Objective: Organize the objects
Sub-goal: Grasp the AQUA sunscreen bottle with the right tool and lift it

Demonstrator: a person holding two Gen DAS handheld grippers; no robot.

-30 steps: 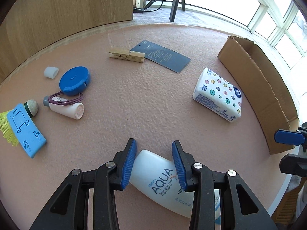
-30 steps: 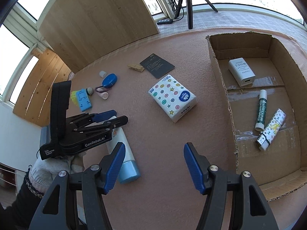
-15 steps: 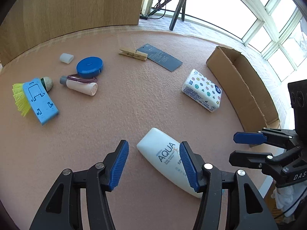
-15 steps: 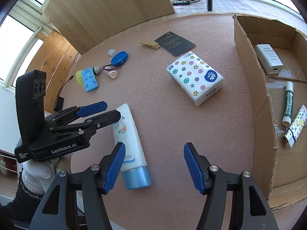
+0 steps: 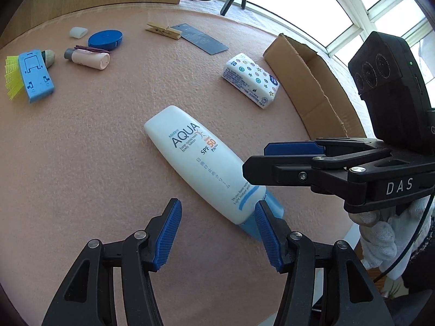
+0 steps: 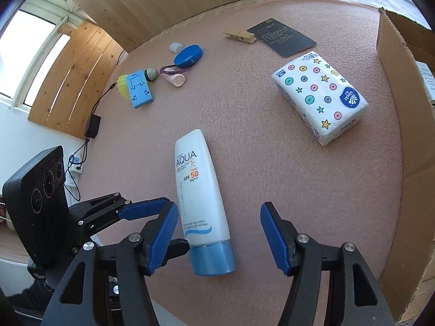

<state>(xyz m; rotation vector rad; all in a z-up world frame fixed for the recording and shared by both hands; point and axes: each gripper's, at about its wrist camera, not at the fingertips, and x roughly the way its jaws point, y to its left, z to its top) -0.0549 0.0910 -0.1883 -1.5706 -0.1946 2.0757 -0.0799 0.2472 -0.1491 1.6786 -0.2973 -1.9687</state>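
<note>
Right wrist view: right gripper (image 6: 217, 239) open and empty above sunscreen tube (image 6: 199, 190), apparently positioned for pickup; left gripper (image 5: 216, 233) likewise open, empty.

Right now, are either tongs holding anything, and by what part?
Nothing is held. Left tongs and right tongs are both open, and the sunscreen tube lies flat on the table with no pad pressing it.

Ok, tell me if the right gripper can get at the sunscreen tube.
Probably yes. The right gripper is open, with the tube's blue cap between its fingers; the left gripper sits close beside, which might crowd it.
</note>
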